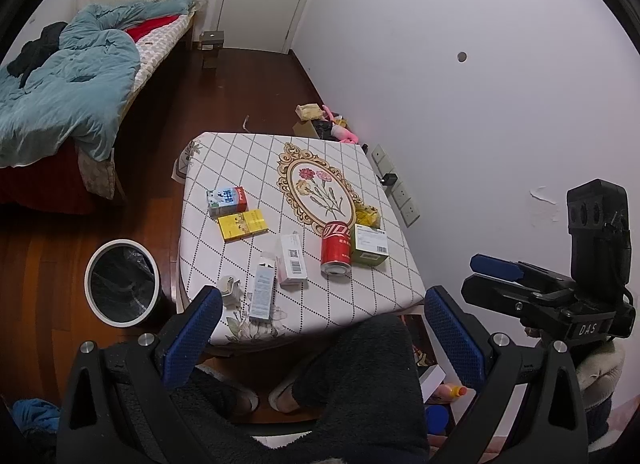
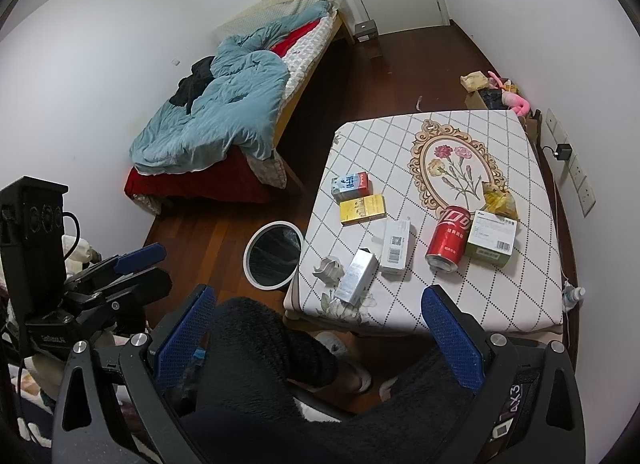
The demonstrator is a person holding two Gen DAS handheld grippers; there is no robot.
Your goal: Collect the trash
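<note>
On white diamond-pattern table [image 1: 360,168]: red soda can [image 1: 336,246], boxes, wrapper all uncollected; black-lined round bin [image 1: 120,282] beside it looks empty. Left gripper [image 1: 324,338] and right gripper [image 2: 320,334] both wide, holding nothing.

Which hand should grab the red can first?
Probably the right gripper: the red can lies toward the table's right side, far from the bin. Both grippers are open and empty.

— What crowds the table [image 1: 384,200]?
— Boxes flank the red can [image 1: 336,246]; its near side lies bare.
— And the bin [image 1: 122,282]?
— Open-topped on the floor, just beside the table's left edge.
</note>
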